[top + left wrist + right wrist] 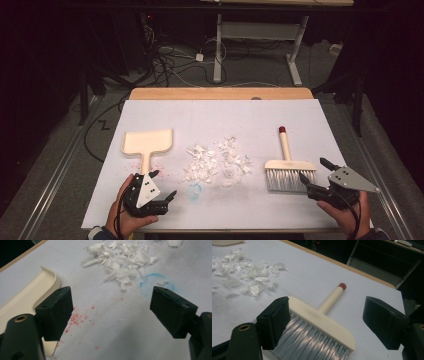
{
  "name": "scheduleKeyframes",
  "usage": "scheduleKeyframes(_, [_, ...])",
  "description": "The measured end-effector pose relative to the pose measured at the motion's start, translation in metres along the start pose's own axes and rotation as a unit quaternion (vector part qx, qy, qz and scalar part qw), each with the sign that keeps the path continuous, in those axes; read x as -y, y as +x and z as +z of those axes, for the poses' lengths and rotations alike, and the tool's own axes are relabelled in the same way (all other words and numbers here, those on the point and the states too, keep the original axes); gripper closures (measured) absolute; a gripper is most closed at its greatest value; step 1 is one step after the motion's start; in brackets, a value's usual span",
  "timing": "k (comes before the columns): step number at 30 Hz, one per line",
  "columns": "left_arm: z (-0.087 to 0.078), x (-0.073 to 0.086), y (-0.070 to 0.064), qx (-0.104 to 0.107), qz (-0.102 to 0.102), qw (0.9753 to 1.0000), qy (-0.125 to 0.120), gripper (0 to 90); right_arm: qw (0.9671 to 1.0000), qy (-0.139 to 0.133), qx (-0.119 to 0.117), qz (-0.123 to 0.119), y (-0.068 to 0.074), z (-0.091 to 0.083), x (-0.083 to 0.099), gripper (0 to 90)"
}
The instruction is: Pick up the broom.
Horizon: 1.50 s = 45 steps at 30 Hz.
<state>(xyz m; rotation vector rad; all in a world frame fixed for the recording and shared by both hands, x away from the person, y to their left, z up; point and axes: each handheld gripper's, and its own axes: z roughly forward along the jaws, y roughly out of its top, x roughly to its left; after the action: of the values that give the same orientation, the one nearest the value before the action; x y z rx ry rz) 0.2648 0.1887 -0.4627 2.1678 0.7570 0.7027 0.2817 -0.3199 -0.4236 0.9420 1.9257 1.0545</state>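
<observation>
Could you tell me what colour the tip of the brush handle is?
Red; the brush handle tip shows best in the right gripper view.

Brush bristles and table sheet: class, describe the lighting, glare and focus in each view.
High view: the white sheet is brightly lit, the surroundings nearly black. Right gripper view: sheen streaks the brush bristles; the near jaws look soft. Left gripper view: even, dim light; the paper scraps are fairly sharp, the dustpan edge slightly blurred.

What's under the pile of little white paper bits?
Under the white paper scraps lies the pale sheet covering the table, with a faint blue ring drawn beside them. Anything beneath the pile itself is covered and can't be seen.
</observation>
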Motion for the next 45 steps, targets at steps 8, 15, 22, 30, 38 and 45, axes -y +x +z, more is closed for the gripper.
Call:
scheduleKeyframes(8, [0.003,0.0,-0.002,0.0,0.002,1.0,0.004,17.6,1.0,0.001,-0.001,0.0,0.0,0.003,-0.001,22.1])
scheduleKeyframes(15, [0.002,0.001,-0.001,0.0,-0.005,1.0,0.005,17.6,0.9997,0.014,0.015,0.015,-0.009,0.021,-0.014,22.6])
scheduleKeyframes(22, [0.005,-0.001,-0.001,0.0,-0.002,1.0,0.008,17.6,0.9979,0.044,0.032,0.034,-0.022,0.046,-0.024,22.5])
scheduleKeyframes(30, [0.005,0.002,-0.003,-0.002,0.009,0.9999,0.014,17.6,0.9909,0.108,0.03,0.074,-0.037,0.089,-0.035,22.3])
scheduleKeyframes(38, [0.006,0.002,-0.004,-0.002,0.011,0.9998,0.019,17.6,0.9717,0.213,0.018,0.1,-0.043,0.135,-0.028,23.6])
scheduleKeyframes(45, [0.007,0.002,-0.007,0.001,0.017,0.9995,0.025,17.6,0.9541,0.272,0.005,0.125,-0.037,0.158,-0.022,28.0])
